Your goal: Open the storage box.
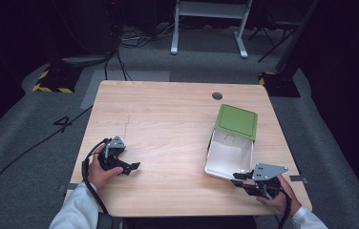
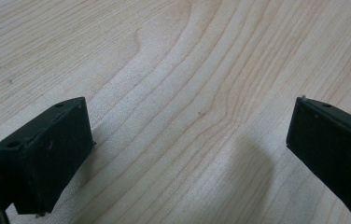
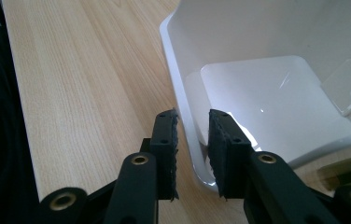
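Grey carpet surrounds a pale wooden desk [image 1: 168, 124]. On its right half lies a white box [image 1: 230, 155] tipped on its side, its green lid [image 1: 236, 121] hinged at the far end and its opening toward the person. The right tool [image 3: 192, 140] has its jaws narrowly parted astride the box's near rim, one inside and one outside. The left tool [image 2: 187, 140] rests at the desk's left, its jaws spread wide over bare wood.

Table [image 1: 168, 124] pale matt wood grain; white bin [image 3: 267, 84] glossy smooth plastic; fingers [image 3: 166, 140] matt black.
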`<state>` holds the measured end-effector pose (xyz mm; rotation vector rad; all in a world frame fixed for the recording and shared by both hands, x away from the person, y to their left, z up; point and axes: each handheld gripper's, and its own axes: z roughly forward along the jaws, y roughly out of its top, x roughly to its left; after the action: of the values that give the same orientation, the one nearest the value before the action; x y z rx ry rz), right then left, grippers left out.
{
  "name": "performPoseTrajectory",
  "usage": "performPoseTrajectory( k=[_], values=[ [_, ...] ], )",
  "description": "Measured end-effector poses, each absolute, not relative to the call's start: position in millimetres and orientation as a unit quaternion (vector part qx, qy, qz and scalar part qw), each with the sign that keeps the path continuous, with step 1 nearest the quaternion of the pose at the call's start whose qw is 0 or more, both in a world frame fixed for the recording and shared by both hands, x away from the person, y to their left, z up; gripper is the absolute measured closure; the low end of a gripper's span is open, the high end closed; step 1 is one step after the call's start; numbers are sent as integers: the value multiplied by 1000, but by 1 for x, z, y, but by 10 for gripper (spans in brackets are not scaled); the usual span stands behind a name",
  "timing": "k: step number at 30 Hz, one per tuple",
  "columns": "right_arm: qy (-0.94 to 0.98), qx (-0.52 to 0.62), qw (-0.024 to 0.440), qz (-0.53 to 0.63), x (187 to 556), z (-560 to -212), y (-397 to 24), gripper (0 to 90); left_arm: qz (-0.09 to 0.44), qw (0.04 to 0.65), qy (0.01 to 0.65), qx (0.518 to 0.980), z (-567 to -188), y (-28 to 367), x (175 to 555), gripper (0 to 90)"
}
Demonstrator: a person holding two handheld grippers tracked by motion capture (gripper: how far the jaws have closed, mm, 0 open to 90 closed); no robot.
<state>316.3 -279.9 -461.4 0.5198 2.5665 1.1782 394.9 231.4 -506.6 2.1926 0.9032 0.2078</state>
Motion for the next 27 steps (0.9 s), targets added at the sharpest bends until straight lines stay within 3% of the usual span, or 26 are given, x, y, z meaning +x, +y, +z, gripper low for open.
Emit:
performPoseTrajectory(
  k=[27],
  values=[
    [888,171,132,407,307,-461,-275,718,83,370,353,855,-507,231,394,5]
  ],
)
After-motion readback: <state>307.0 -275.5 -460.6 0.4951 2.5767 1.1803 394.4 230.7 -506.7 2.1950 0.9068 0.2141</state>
